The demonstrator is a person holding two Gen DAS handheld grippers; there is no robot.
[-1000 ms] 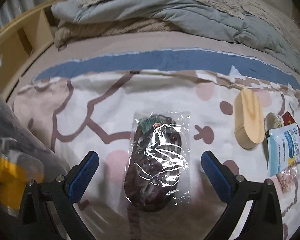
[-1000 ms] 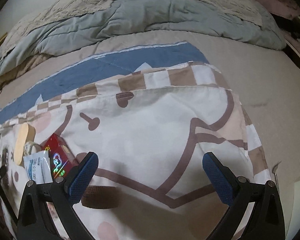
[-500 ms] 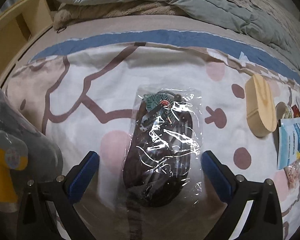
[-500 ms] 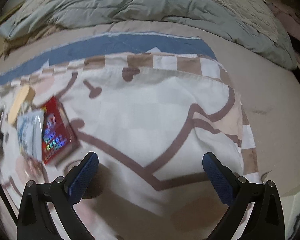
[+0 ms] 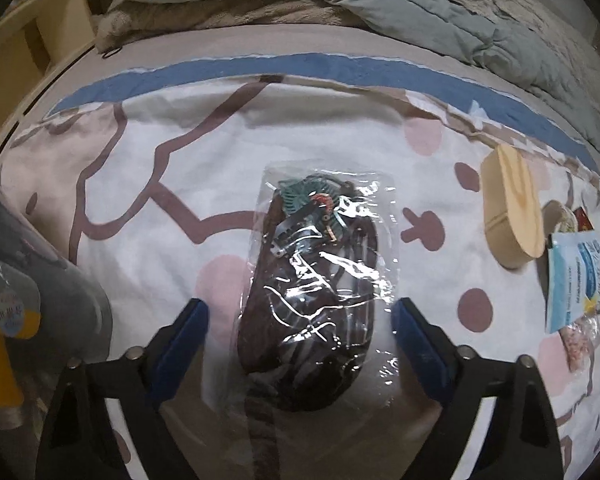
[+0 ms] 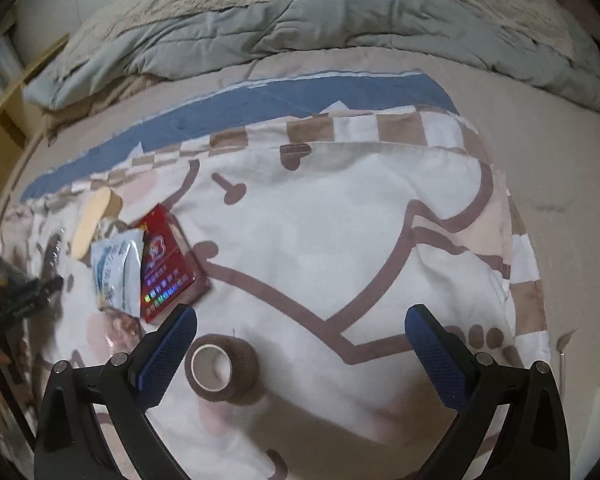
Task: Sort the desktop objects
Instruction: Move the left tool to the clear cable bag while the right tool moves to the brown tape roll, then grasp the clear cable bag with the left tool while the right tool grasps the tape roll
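A clear plastic bag [image 5: 320, 280] with a dark brown item and a teal hair clip inside lies on the patterned sheet [image 5: 204, 152]. My left gripper [image 5: 300, 340] is open, its blue pads on either side of the bag's near half, not touching it. My right gripper [image 6: 300, 344] is open and empty over the sheet. A brown tape roll [image 6: 222, 368] lies just inside its left finger. A red packet [image 6: 166, 264] and a white-blue sachet [image 6: 116, 272] lie to the left; the sachet also shows in the left wrist view [image 5: 576, 276].
A wooden oval box [image 5: 510, 216] lies right of the bag. A grey and yellow object [image 5: 16, 312] sits at the left edge. A grey quilt [image 6: 300, 28] is piled at the back. A wooden bed frame [image 5: 28, 48] runs along the left.
My left gripper has moved forward, so the bag now sits between its pads. My right gripper has swung left and back; the tape roll has come into view.
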